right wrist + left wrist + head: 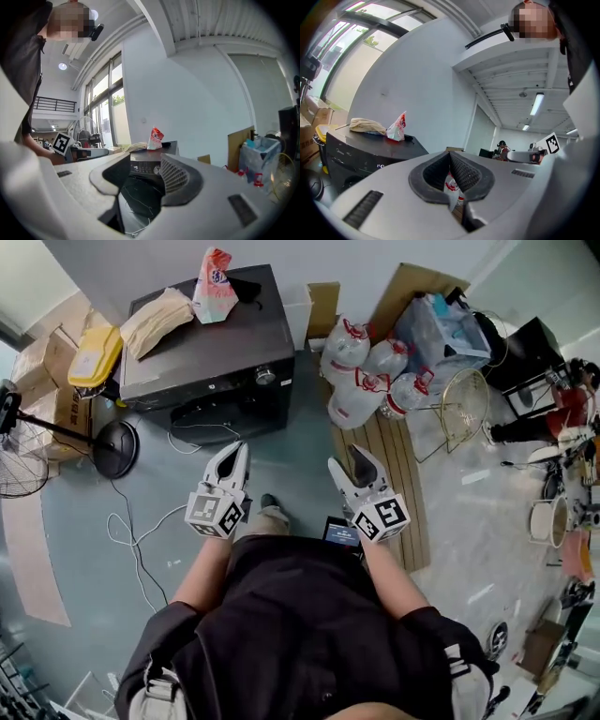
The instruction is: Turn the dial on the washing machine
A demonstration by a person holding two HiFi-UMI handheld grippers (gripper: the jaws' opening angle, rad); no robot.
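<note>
Grey floor (309, 442); dial (265, 377) beyond right gripper (347, 460)

Too small to read: print on the washing machine (138, 168) panel in the right gripper view. Dial (156, 170) tiny there, right side up against a pad of the right tool (146, 161), possibly clipped. Machine's lower front lost behind the left tool (449, 157) in the left gripper view; only a sliver of water jugs (451, 186) through its gap. Fan (19, 463) cut by the head view's left edge. Legs hidden under the person (309, 624).
</note>
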